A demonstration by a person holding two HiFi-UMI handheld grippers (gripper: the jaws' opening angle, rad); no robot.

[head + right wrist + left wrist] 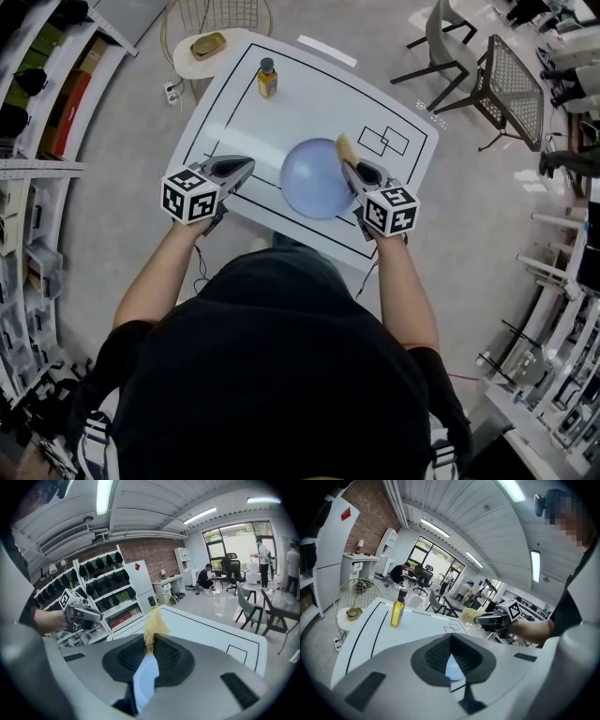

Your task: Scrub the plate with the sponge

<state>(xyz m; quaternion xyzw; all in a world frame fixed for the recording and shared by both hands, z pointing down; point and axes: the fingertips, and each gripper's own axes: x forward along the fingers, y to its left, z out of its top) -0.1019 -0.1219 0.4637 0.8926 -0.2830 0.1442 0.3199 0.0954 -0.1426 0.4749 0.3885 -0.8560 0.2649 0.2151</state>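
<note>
Head view: we see the plate (309, 183) at frame centre, right gripper (349, 167) clenched on the sponge (345, 147) at its upper-right rim, left gripper (247, 166) closed empty; we'd press flat, scrubbing in overlapping circles.

1. A pale blue plate (314, 178) is set on the white table (309, 103), close to its near edge.
2. A yellow sponge (345, 148) is gripped at the tip of the right tool (352, 169) and held at the plate's right rim.
3. The left tool (246, 165) is held just left of the plate, its jaws together.
4. A bottle (267, 79) of yellow liquid is stood upright near the table's far edge.
</note>
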